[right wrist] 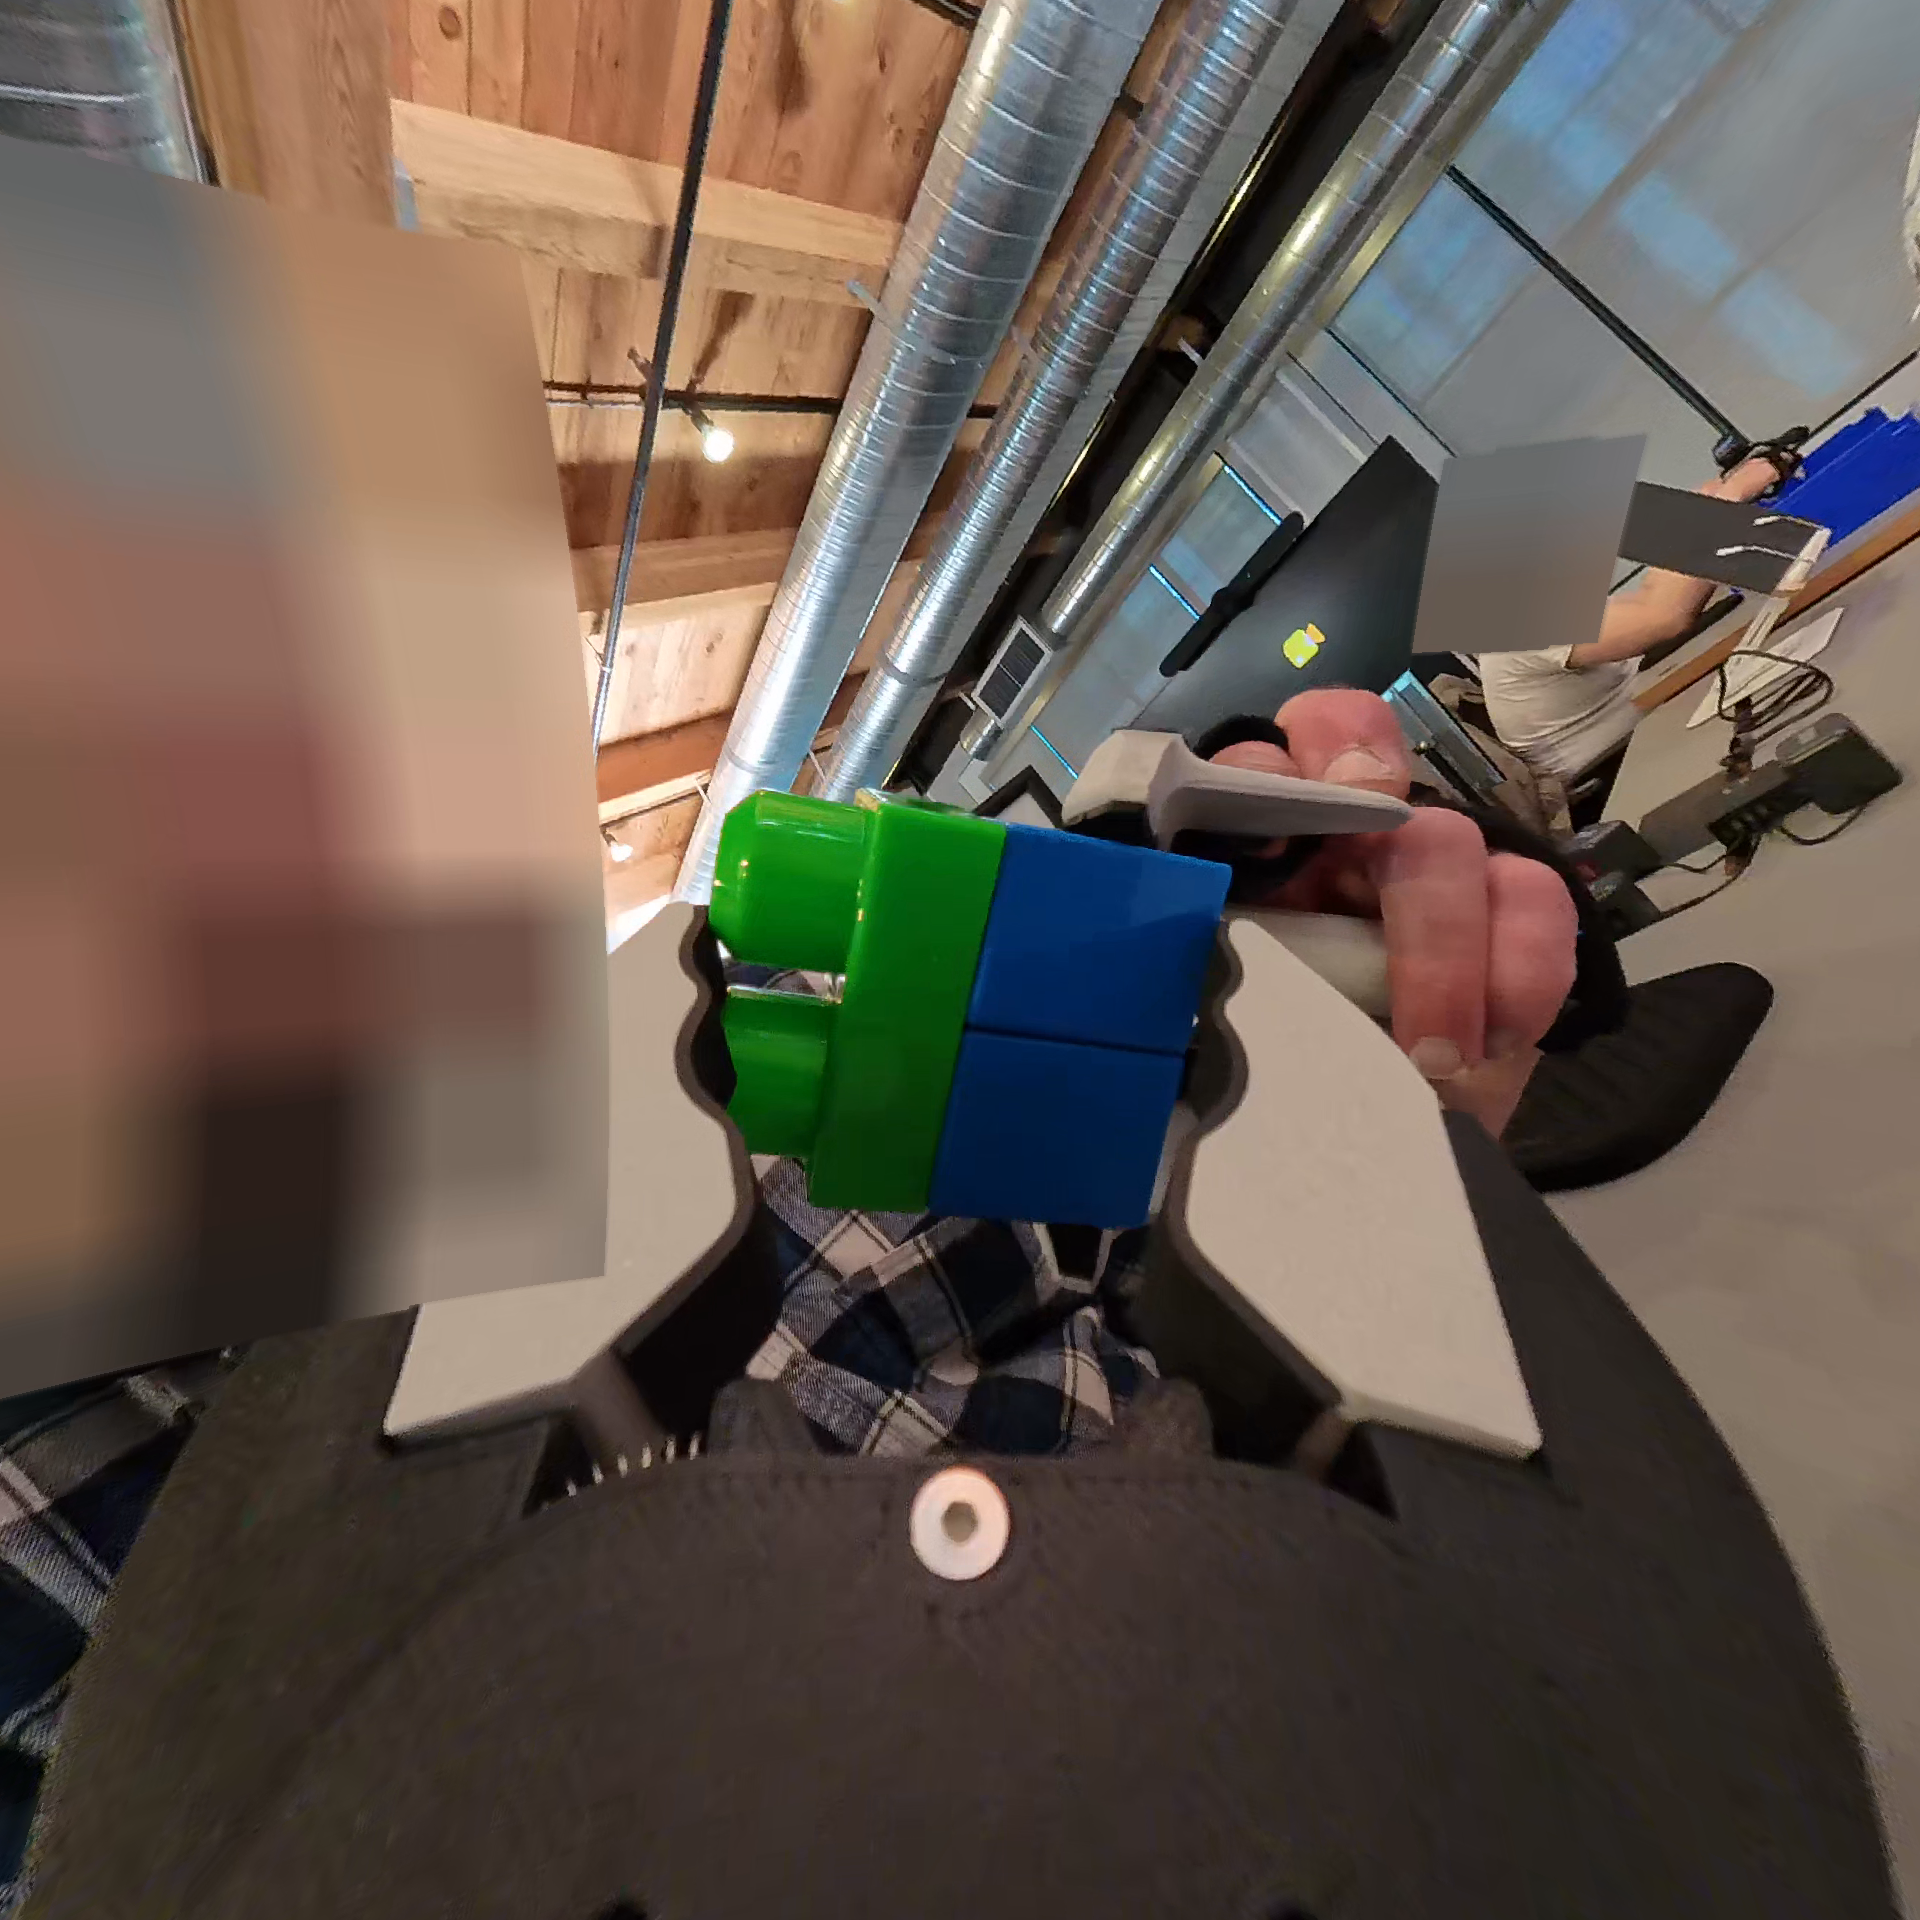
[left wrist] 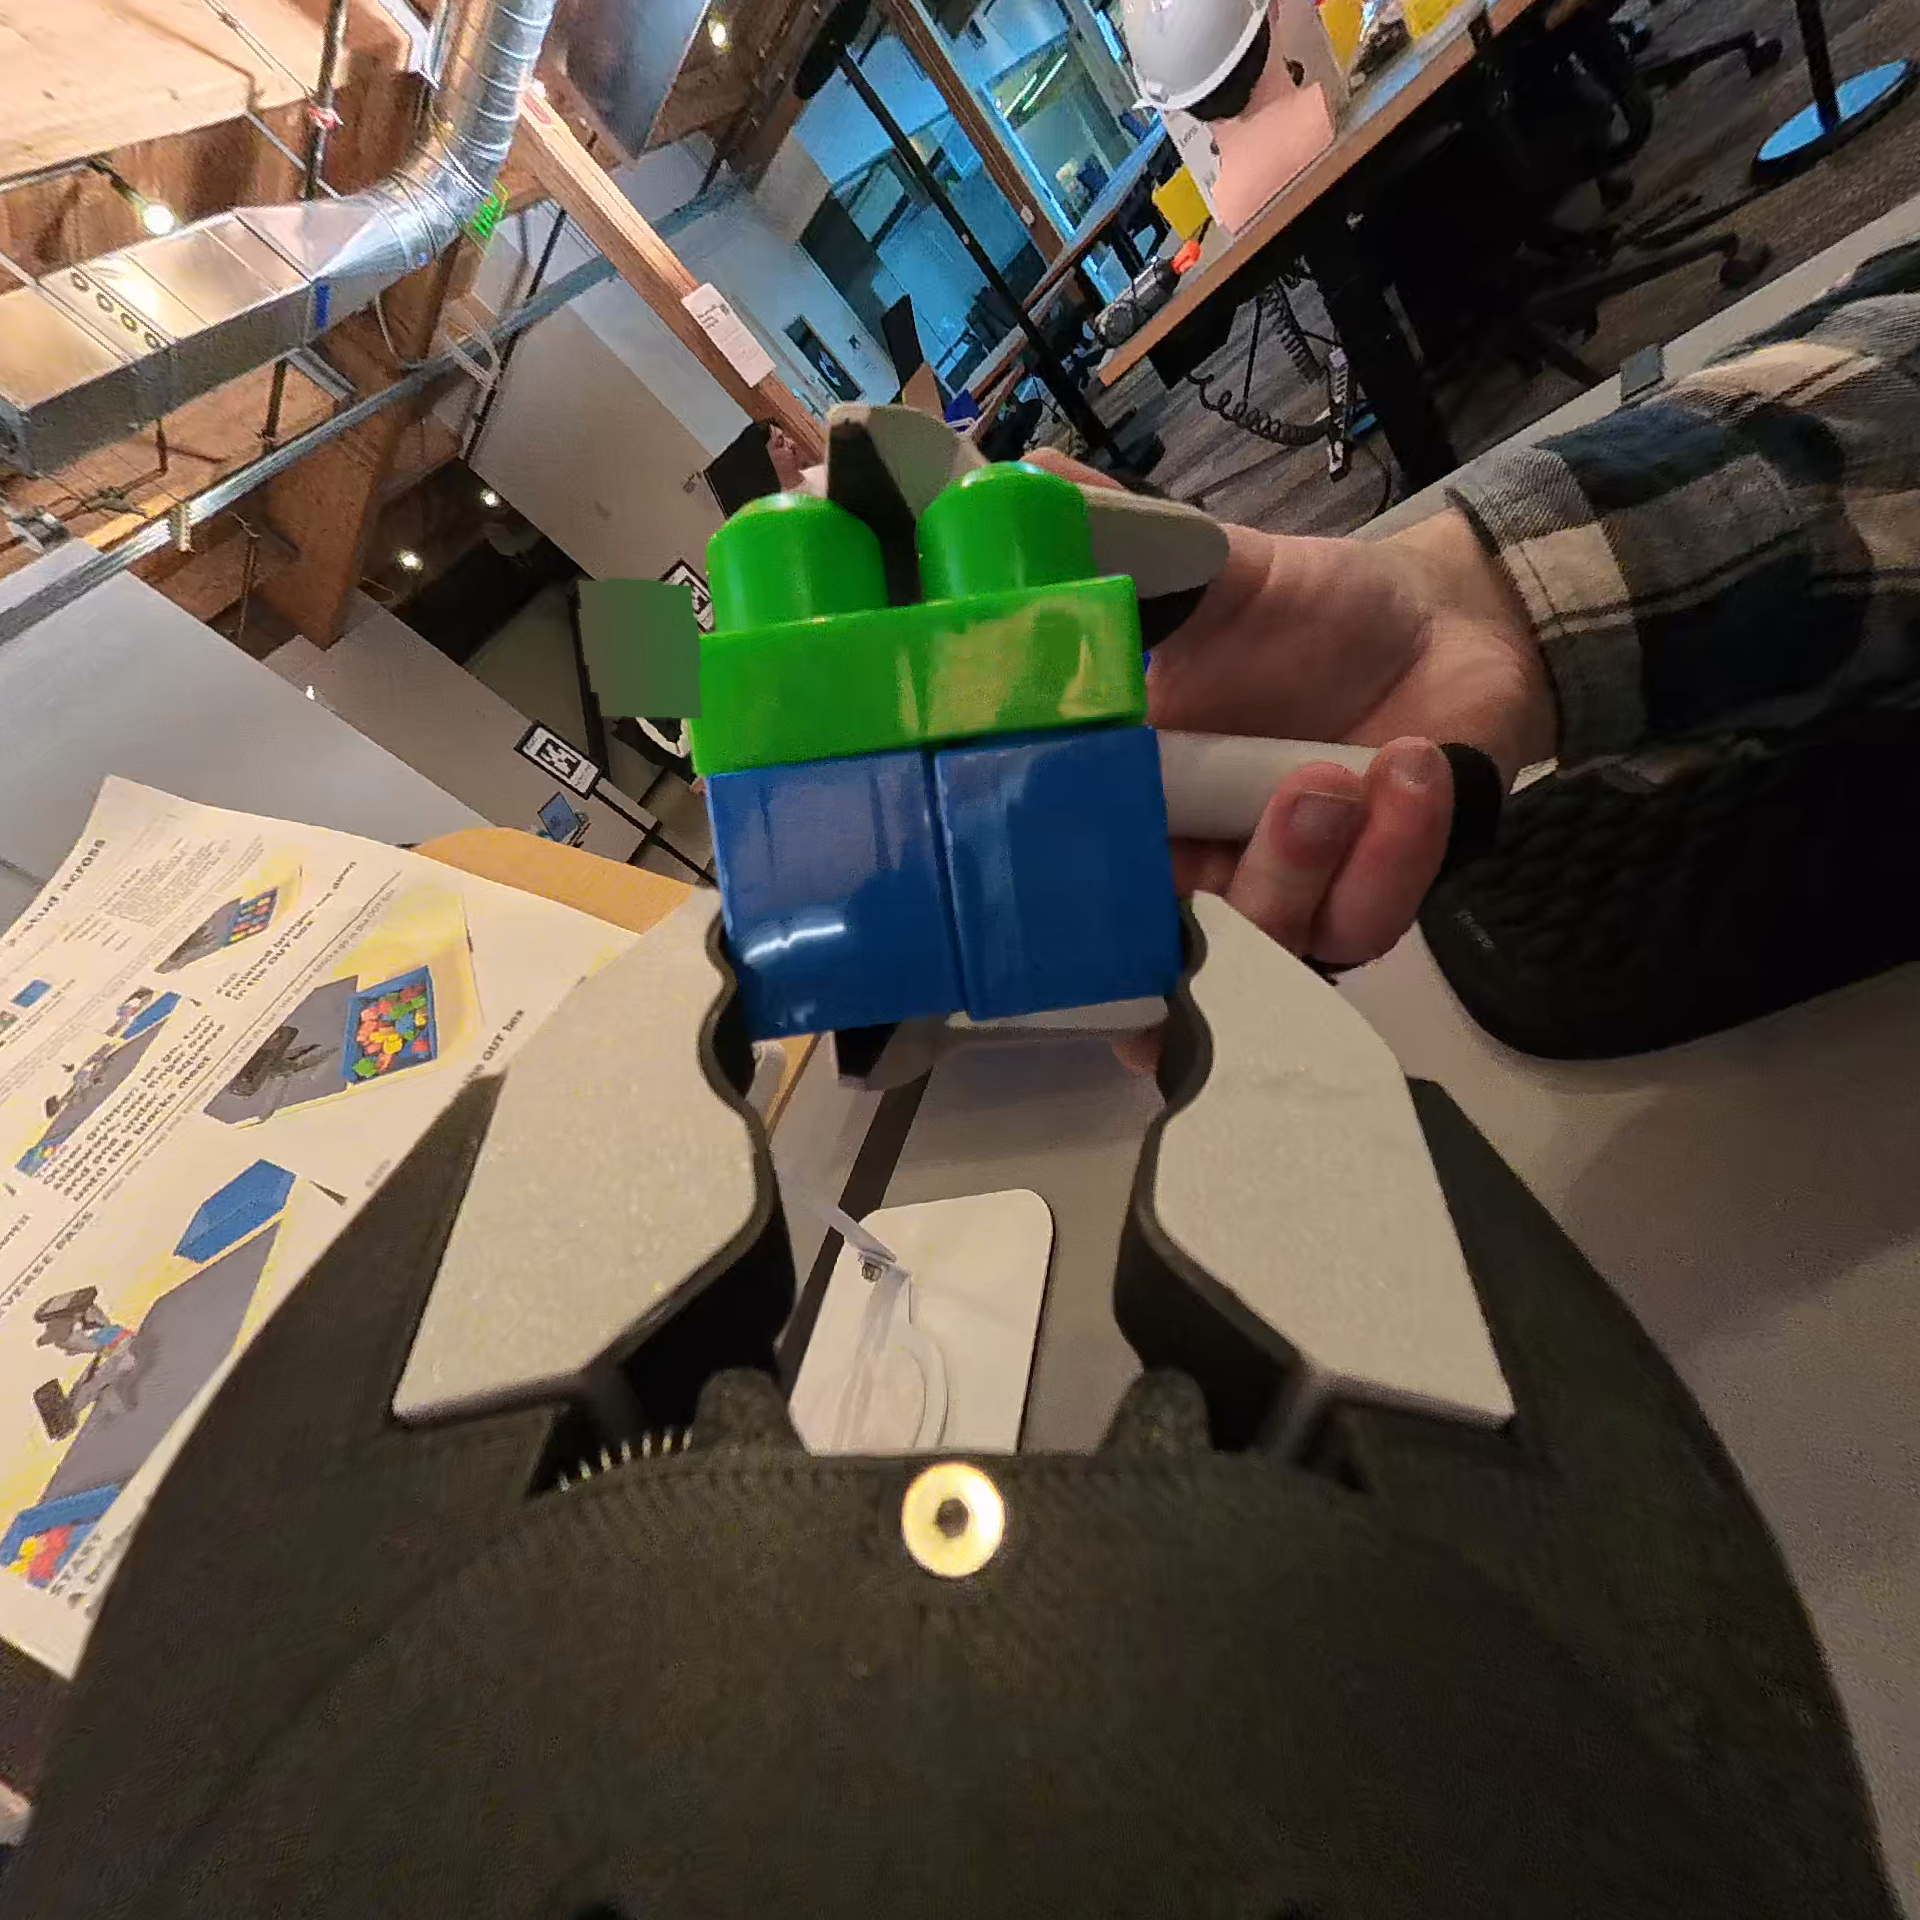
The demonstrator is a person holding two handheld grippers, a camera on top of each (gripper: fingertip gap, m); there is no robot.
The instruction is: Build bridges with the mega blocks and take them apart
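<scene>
A small bridge is held in the air: a green two-stud block (left wrist: 914, 665) sits on top of two blue blocks (left wrist: 945, 883) side by side. My left gripper (left wrist: 956, 987) is shut on the lower sides of the blue blocks. The right gripper's finger (left wrist: 868, 488) sits between the green studs and its other finger is under the blue blocks. In the right wrist view the bridge lies sideways, green block (right wrist: 894, 1008) on the left, blue blocks (right wrist: 1081, 1018) on the right. My right gripper (right wrist: 961, 997) is shut on it end to end. The left gripper's finger (right wrist: 1247, 800) shows behind the blue blocks.
A printed instruction sheet (left wrist: 208, 1091) lies on the grey table (left wrist: 1662, 1195) at the left. A white card (left wrist: 935, 1320) lies below the bridge. A hand (left wrist: 1351, 644) in a plaid sleeve holds the right gripper. Another person (right wrist: 1548, 696) sits far right. Both grippers' tips are close together, under 4 cm apart.
</scene>
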